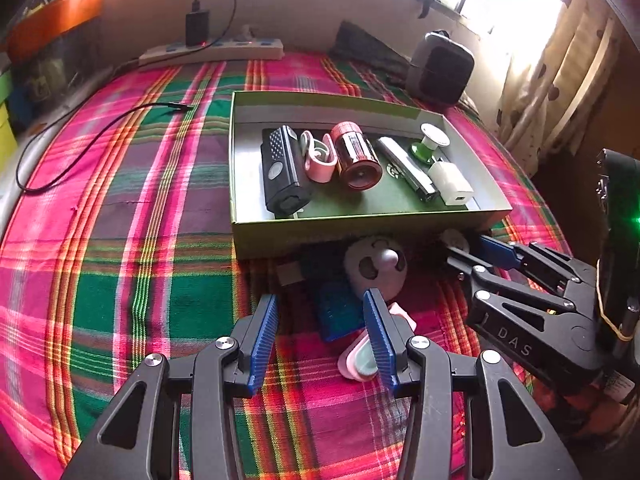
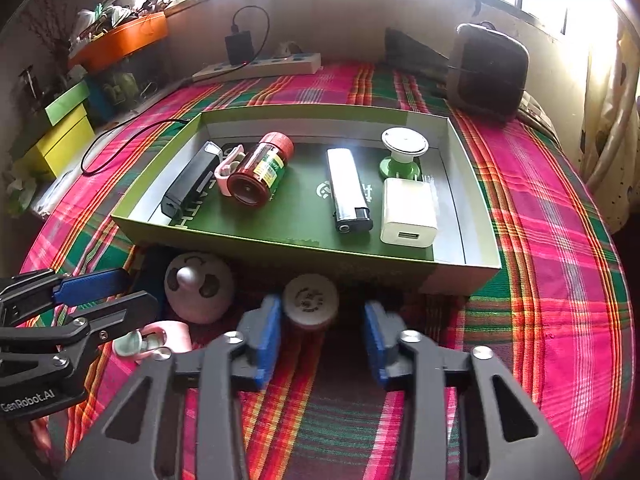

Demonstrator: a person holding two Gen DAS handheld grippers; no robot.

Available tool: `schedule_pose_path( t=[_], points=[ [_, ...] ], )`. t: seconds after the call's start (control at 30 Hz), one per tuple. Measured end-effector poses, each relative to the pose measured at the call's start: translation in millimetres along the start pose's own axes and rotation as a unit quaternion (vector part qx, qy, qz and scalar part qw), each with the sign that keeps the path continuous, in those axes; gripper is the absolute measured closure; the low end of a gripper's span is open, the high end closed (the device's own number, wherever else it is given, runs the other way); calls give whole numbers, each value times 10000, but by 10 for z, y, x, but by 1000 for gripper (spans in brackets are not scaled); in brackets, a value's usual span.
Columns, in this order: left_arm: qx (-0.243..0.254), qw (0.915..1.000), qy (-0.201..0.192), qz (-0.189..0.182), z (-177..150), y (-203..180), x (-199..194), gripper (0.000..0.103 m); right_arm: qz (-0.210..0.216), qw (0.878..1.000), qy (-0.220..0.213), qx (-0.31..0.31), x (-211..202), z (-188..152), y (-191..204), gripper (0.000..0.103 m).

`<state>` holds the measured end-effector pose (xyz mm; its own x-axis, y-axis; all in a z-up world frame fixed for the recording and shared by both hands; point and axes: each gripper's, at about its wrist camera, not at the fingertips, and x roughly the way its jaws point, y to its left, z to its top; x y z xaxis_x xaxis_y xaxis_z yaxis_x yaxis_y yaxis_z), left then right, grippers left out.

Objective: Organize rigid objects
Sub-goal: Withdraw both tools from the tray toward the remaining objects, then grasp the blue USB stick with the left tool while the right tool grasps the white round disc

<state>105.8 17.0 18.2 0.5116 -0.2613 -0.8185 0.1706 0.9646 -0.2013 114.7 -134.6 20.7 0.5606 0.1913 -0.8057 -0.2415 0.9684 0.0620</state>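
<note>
The small round jar (image 2: pixel 310 300) is seen lying on its side on the plaid bedspread (image 2: pixel 560 280), just before the green box (image 2: pixel 460 276), its lid facing the right gripper (image 2: pixel 320 344), whose jaws stand apart and empty. The left gripper (image 1: pixel 324 344), likewise spread, is found nearer the pink clip (image 1: pixel 360 360).

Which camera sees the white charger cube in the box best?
The right wrist view: the white charger cube sits near and large, USB port facing the camera. The left wrist view shows it smaller, off to the box's right side.
</note>
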Motion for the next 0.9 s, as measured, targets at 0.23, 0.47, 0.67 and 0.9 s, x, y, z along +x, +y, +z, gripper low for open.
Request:
schedule_pose_path(
  t=[0.23, 0.47, 0.67, 0.9],
  points=[
    [73, 9998, 58, 192, 18, -62, 50, 60, 16, 10000, -51, 21, -15, -8, -55, 74],
    [69, 9994, 52, 326, 17, -47, 65, 60, 84, 9999, -94, 18, -25, -21, -77, 74],
    [32, 9987, 55, 511, -2, 10, 40, 60, 151, 9998, -117, 72, -32, -29, -117, 74],
    [25, 9973, 1, 738, -18, 34, 36, 60, 223, 9996, -136, 116, -36, -39, -147, 74]
  ],
)
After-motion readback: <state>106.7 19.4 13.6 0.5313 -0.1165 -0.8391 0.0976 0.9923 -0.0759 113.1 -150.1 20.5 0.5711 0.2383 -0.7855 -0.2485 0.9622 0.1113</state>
